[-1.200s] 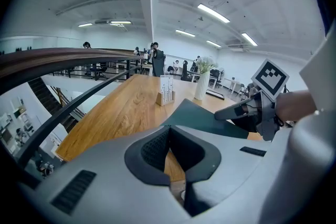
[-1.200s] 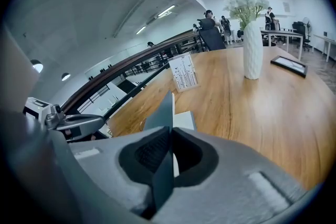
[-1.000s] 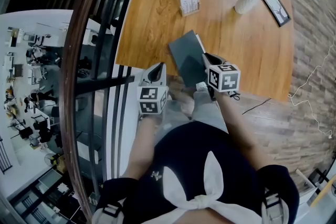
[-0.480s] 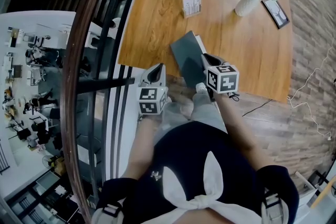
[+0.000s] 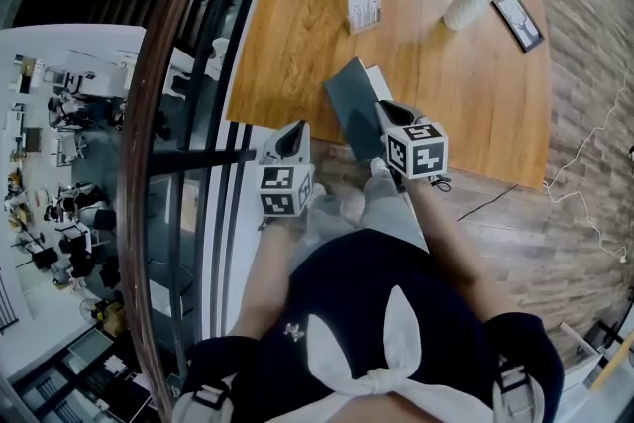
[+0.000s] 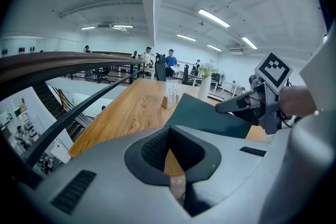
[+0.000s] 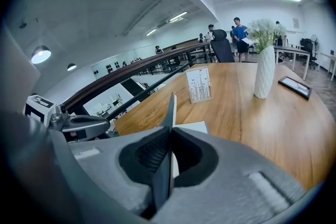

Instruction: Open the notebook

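Note:
A notebook lies at the near edge of the wooden table. Its dark green cover is lifted off the white pages. My right gripper is shut on the cover's near edge. In the right gripper view the cover stands edge-on between the jaws, above the pages. My left gripper hangs left of the notebook, just off the table edge, shut with nothing in it. From the left gripper view the raised cover and the right gripper show clearly.
A small card stand, a white vase with flowers and a dark picture frame sit farther back on the table. A curved railing with glass runs along the left. A cable lies on the floor.
The right gripper has moved slightly up and left with the cover, tilting it a little further. The left gripper has drifted only slightly.

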Available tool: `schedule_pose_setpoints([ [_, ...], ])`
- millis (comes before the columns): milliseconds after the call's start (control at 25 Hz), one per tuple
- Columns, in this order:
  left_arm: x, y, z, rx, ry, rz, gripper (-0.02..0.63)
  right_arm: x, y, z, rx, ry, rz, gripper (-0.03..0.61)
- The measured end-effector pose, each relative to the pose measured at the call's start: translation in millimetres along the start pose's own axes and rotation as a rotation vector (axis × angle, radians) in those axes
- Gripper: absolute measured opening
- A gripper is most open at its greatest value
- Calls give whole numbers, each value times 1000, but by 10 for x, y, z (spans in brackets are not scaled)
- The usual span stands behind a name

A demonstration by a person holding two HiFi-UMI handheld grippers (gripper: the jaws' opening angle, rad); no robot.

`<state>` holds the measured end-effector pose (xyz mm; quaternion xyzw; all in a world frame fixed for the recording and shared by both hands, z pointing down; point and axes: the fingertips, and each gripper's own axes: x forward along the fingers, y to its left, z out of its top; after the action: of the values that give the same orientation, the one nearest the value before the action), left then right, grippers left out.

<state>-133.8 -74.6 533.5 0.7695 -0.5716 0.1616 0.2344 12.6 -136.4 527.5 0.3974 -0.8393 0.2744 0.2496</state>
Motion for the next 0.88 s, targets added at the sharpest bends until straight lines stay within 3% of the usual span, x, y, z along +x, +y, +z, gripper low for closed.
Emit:
schedule_pose_setpoints([
  [880, -117, 155, 27, -31, -16, 41, 17, 12, 379, 105, -68, 7, 98, 18],
])
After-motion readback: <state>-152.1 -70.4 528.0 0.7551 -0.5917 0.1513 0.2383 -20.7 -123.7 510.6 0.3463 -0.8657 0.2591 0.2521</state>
